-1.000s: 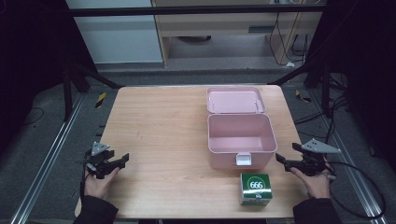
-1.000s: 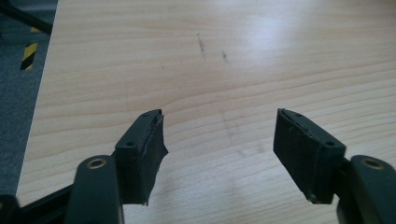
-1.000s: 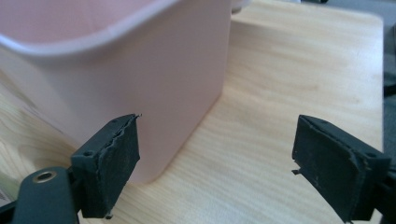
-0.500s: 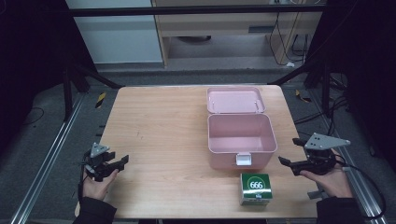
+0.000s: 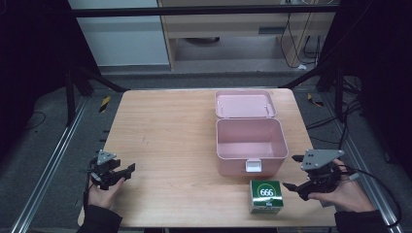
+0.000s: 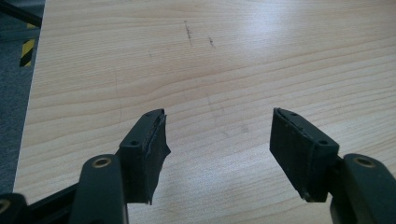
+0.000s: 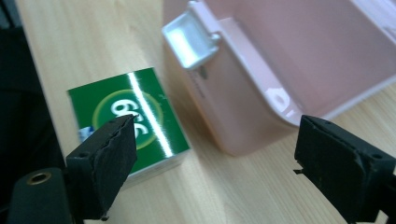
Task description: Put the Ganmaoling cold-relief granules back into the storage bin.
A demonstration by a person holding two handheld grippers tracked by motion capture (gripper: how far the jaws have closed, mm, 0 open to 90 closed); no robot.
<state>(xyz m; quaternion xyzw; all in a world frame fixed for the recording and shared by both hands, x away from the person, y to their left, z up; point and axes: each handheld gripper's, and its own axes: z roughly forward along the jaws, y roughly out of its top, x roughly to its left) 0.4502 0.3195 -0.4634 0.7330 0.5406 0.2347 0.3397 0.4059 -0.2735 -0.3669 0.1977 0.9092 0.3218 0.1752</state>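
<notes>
Your right gripper (image 5: 294,187) rose off the table's right edge and its jaws had just been opening — now wide, nothing between them — toward the green box (image 5: 266,196) at the front edge before the pink case (image 5: 250,141); your left gripper (image 5: 127,171) sat wide and empty — the pickup looked imminent.

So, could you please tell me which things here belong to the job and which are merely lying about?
In the job:
- green box marked 666
- open pink case
- right hand-held gripper, jaws just opening, nothing between them

Lying about:
- left hand-held gripper, idle
- yellow-black tape on the floor
</notes>
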